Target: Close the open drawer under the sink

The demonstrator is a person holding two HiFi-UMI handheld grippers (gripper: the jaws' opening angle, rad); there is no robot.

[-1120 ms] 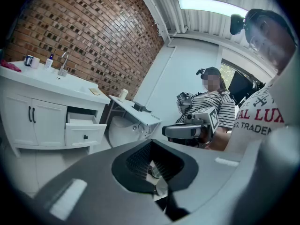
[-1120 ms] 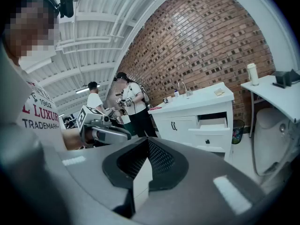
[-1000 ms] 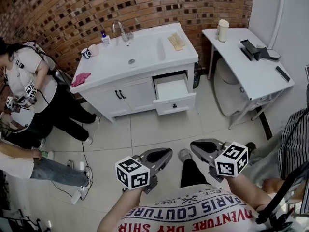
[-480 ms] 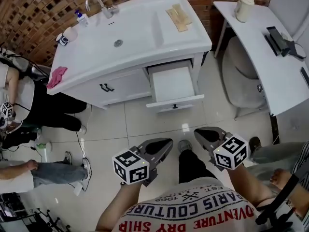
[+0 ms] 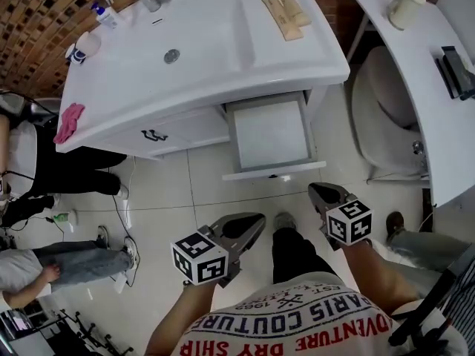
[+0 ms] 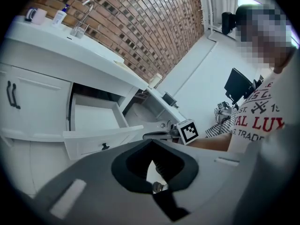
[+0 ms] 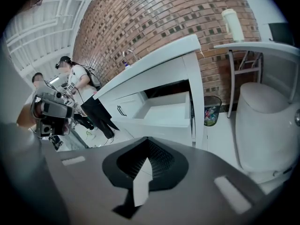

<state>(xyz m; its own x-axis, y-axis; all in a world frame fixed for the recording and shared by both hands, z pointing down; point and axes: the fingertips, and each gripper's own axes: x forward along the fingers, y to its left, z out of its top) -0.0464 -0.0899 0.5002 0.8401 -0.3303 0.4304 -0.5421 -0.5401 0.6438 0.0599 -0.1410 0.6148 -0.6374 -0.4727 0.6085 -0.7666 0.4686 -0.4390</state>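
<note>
The white drawer (image 5: 272, 134) under the sink counter (image 5: 223, 58) stands pulled out, empty, its front panel (image 5: 272, 172) facing me. The drawer also shows in the left gripper view (image 6: 93, 118) and the right gripper view (image 7: 169, 110). My left gripper (image 5: 251, 222) hangs over the floor tiles, short of the drawer and to its left, shut on nothing (image 6: 151, 143). My right gripper (image 5: 320, 192) is just before the drawer front's right end, apart from it, also shut and empty (image 7: 147, 142).
Cabinet doors with black handles (image 5: 152, 134) sit left of the drawer. A white side table (image 5: 423, 80) and a grey stool (image 5: 384, 117) stand to the right. A small bin (image 7: 212, 112) is beside the vanity. People (image 5: 52, 262) stand at the left; a pink cloth (image 5: 68, 121) lies on the counter.
The view has closed in on the vanity, so the open drawer is now larger and nearer. My right gripper has come up close to the drawer front; the left stays lower.
</note>
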